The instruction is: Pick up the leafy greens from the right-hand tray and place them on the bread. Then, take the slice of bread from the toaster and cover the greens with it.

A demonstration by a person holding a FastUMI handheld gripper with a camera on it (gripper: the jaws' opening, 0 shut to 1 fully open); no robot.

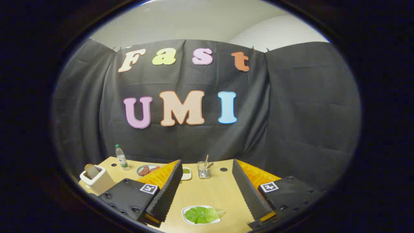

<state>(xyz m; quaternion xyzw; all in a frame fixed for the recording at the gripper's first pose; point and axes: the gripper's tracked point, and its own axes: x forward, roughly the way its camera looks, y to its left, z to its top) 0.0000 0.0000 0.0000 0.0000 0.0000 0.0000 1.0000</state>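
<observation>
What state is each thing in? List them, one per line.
tongs: open, holding nothing
leafy greens: lying on their white tray, between the fingers
bread slice: standing in the toaster
water bottle: upright, capped
clear cup: upright, utensils inside

The greens (202, 214) lay flat and bright on a small white tray (185, 216) on the counter (213, 192), between my fingers (166, 191), which stood wide apart and touched nothing. The toaster (98, 181), a pale box, sat well off to the left beyond my left finger, with one browned bread slice (91, 170) standing upright in its slot, tilted slightly.
</observation>
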